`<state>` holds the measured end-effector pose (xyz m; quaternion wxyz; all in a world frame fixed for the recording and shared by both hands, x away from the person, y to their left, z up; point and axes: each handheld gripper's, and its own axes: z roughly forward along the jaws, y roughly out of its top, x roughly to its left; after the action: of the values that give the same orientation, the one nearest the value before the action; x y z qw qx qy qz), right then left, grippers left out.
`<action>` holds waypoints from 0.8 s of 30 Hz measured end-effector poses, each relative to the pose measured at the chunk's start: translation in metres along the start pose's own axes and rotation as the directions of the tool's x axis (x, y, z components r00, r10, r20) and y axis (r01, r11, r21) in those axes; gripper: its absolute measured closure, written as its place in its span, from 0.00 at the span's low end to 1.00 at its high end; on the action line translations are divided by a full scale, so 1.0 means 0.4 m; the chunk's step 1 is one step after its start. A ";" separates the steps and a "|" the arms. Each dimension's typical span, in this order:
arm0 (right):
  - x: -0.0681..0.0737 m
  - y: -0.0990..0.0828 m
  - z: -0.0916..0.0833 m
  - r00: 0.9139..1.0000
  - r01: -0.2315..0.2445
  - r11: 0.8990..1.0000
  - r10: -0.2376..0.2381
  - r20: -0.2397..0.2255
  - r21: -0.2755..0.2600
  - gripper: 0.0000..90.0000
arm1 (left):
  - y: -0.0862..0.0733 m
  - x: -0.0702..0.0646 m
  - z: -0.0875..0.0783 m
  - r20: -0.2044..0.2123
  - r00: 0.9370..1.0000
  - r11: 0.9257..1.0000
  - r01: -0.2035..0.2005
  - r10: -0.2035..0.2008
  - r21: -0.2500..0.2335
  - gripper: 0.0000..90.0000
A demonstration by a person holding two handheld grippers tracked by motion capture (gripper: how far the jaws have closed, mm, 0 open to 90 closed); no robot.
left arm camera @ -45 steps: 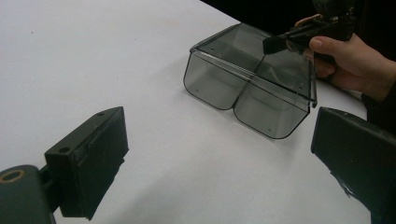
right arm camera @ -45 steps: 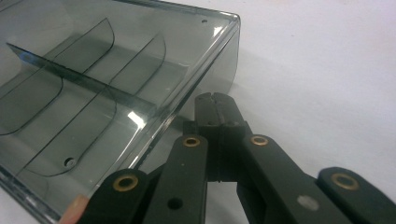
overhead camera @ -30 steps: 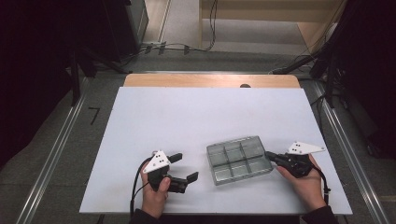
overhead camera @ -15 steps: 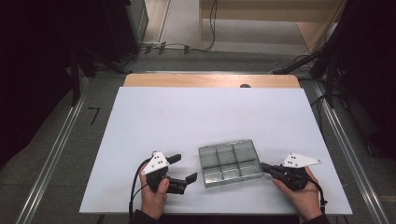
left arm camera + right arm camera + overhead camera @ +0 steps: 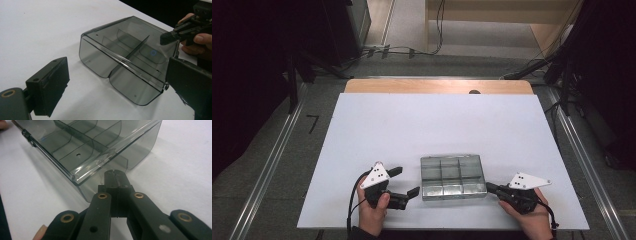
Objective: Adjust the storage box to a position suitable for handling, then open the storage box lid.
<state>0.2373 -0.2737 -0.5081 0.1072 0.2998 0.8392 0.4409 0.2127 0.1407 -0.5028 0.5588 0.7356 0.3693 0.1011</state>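
Note:
A smoky clear compartment box (image 5: 453, 176) sits near the front of the white table top (image 5: 437, 125), with nothing in its divided cells. My left gripper (image 5: 404, 181) stands open just left of it, apart from it. In the left gripper view the box (image 5: 125, 57) lies between and beyond the wide jaws of my left gripper (image 5: 117, 72). My right gripper (image 5: 488, 186) is shut at the box's near right corner. In the right gripper view its closed tips (image 5: 115, 173) rest against the rim of the box (image 5: 82, 145), with nothing seen between them.
A strip of bare wood (image 5: 437, 86) edges the far side of the table. Dark stands and cables (image 5: 412, 50) lie on the floor beyond. Metal rails (image 5: 272, 160) run along both sides. The white top stretches bare behind the box.
The box has slid left and toward the front edge, with my shut right gripper moving the same way against it. My left gripper has stayed put.

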 end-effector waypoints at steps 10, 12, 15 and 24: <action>0.027 0.007 0.015 0.999 0.026 1.000 -0.026 -0.020 0.004 0.98 | -0.002 -0.003 -0.004 0.016 1.000 1.000 -0.003 0.003 0.006 0.06; 0.026 0.007 0.014 1.000 0.021 1.000 -0.021 -0.022 -0.001 0.98 | -0.002 -0.001 -0.007 0.016 1.000 1.000 -0.007 0.007 0.006 0.06; 0.023 0.010 0.007 1.000 0.028 0.999 -0.028 -0.005 -0.026 0.98 | -0.002 0.002 -0.011 0.015 1.000 1.000 -0.004 0.004 0.004 0.09; 0.003 0.013 -0.008 0.998 0.005 1.000 -0.007 -0.065 -0.026 0.98 | -0.003 0.008 -0.027 0.007 1.000 1.000 -0.020 0.020 0.012 0.17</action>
<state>0.2369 -0.2729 -0.5018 0.0850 0.2816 0.8374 0.4607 0.2084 0.1512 -0.5007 0.5547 0.7428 0.3607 0.1018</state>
